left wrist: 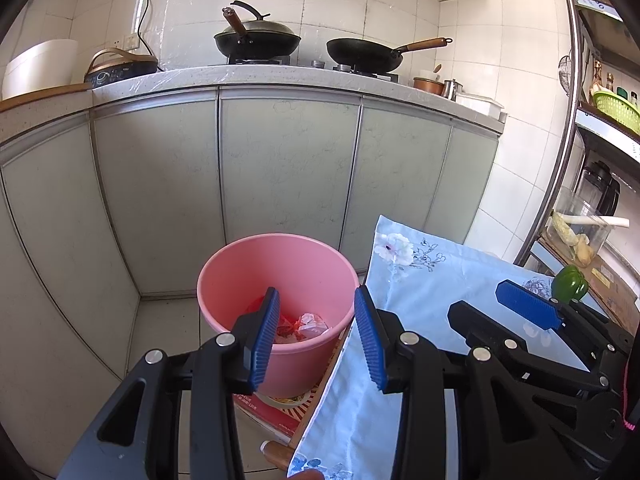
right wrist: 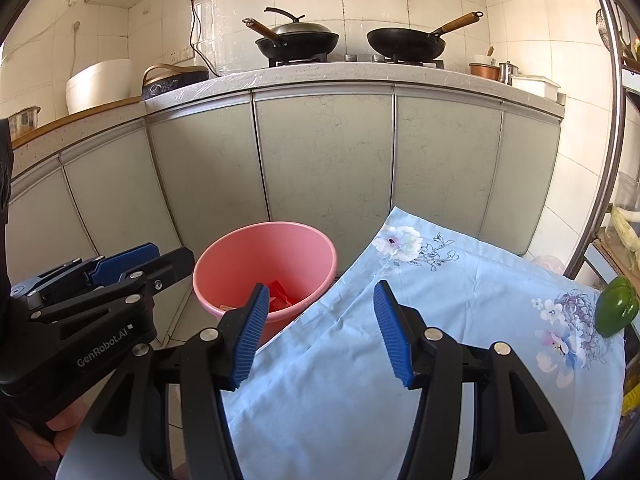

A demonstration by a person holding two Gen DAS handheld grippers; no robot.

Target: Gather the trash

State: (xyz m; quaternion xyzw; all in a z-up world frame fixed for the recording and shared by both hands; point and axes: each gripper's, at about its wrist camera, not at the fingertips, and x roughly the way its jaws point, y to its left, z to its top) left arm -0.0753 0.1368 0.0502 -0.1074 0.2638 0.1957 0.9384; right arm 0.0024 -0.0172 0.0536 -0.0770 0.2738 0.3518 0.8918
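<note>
Bucket: pink bucket (left wrist: 276,280) on the floor off the cloth-covered worktop's (right wrist: 440,320) left edge, trash inside.
Left gripper (left wrist: 316,332): jaws apart, empty, straight before the bucket (nearer).
Right gripper (right wrist: 320,332): jaws apart, empty, over the worktop.

Left gripper (left wrist: 316,320) jaws apart, empty, over pink bucket (left wrist: 224,276) with crumpled trash (left wrist: 304,326) inside. Right gripper (left wrist: 516,308) over the floral blue cloth (left wrist: 436,276); green pepper (left wrist: 570,283) beside.
</note>
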